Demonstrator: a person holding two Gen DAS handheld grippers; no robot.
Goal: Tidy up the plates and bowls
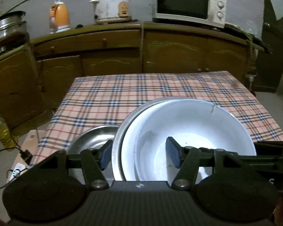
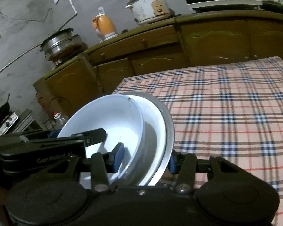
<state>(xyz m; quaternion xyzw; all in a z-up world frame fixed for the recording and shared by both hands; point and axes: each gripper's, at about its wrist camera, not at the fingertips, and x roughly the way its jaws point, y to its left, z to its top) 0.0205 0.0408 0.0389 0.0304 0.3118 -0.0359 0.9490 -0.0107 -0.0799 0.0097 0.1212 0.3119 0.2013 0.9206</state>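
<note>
While both grippers straddle the nested stack, nothing looks clamped. Left gripper (image 1: pixel 140 153): jaws wide apart, one blue pad outside the metal bowl (image 1: pixel 118 137), the other inside the white bowl (image 1: pixel 194 128); contact unclear. Right gripper (image 2: pixel 144 159): jaws also spread across the stack's opposite rim, one pad in the white bowl (image 2: pixel 103 120), one behind the metal bowl (image 2: pixel 168 124); can't tell if it's pinching. Stack sits tilted over the near edge of the plaid tablecloth (image 1: pixel 160 90). Second steel dish (image 1: pixel 96 137) lies on the cloth just beside the stack, on the left gripper's side. Beyond the cloth, a cabinet carries a rice cooker (image 1: pixel 112 6) and microwave (image 1: pixel 190 2).
</note>
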